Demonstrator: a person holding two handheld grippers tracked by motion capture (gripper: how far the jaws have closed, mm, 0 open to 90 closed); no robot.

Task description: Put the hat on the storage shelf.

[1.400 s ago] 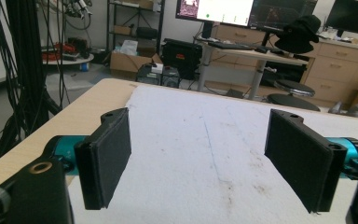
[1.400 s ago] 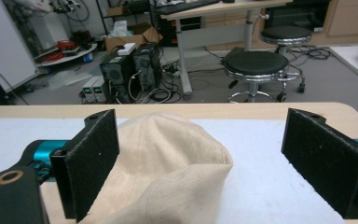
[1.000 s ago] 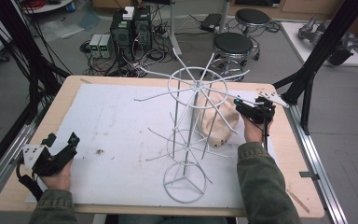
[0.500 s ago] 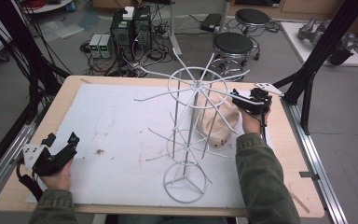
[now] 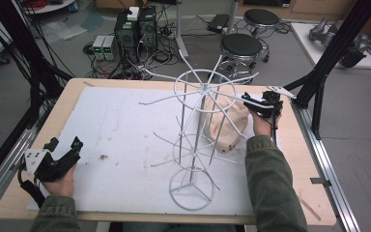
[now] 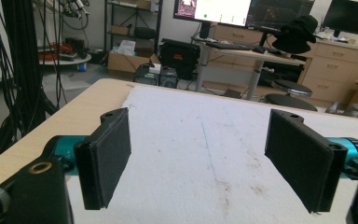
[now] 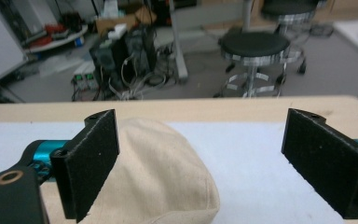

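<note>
Nearest you, your left gripper (image 5: 63, 152) rests low at the front left of the surface (image 5: 43, 193), jaws spread wide with nothing between them. In the left gripper view its pads (image 6: 106, 154) frame only the stained white mat (image 6: 205, 140), so this hand sits well apart from anything worth grasping.

Further in, the white wire rack (image 5: 198, 140) stands upright on the mat, near the middle of the surface, its spokes fanning out at several heights.

Just behind and right of the rack lies the beige cap (image 5: 227, 123), on the mat and partly screened by the wires. Your right gripper (image 5: 261, 104) hovers just beside it, on its right and raised above it, wide open and holding nothing. That hand is clearly the nearer one.

The right gripper view settles what the high view leaves vague: the cap (image 7: 158, 172) lies below and ahead, offset toward the left jaw, its crown partly hidden behind that pad. I judge you would need to shift left and drop down to straddle it. Whether the rack's wires touch the cap, I cannot tell.
</note>
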